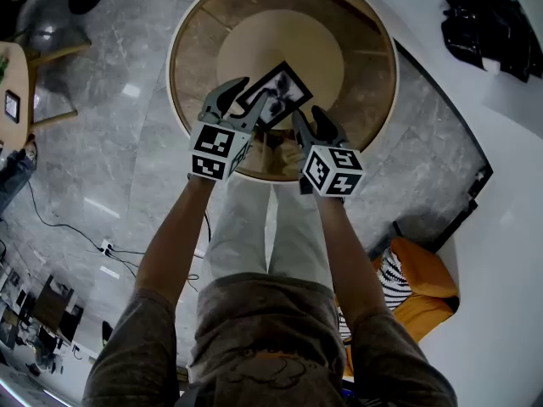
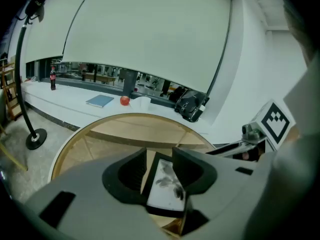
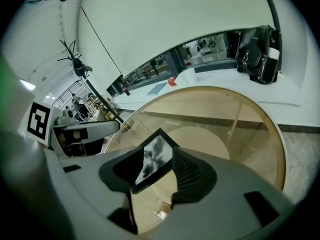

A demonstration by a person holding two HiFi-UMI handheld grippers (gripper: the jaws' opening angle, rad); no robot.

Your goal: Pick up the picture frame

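A black picture frame point(image 1: 276, 94) with a pale print lies on the round glass table point(image 1: 182, 58), near its front edge and turned at an angle. My left gripper point(image 1: 246, 98) stands at the frame's left end, my right gripper point(image 1: 312, 119) at its near right corner. In the left gripper view the frame point(image 2: 167, 184) shows in the gap of the left gripper point(image 2: 160, 166), with space on both sides. The right gripper view has the frame point(image 3: 155, 159) between the wide jaws of the right gripper point(image 3: 156, 166), its edge close to the right pad. Both are open.
The table has a wooden rim point(image 2: 65, 149) and a round wooden base under the glass. A black bag point(image 1: 488, 24) sits on the white ledge behind. A red apple point(image 2: 124, 100), a blue book point(image 2: 100, 100) and a bottle point(image 2: 52, 79) stand there too. An orange bag point(image 1: 420, 287) lies on the floor.
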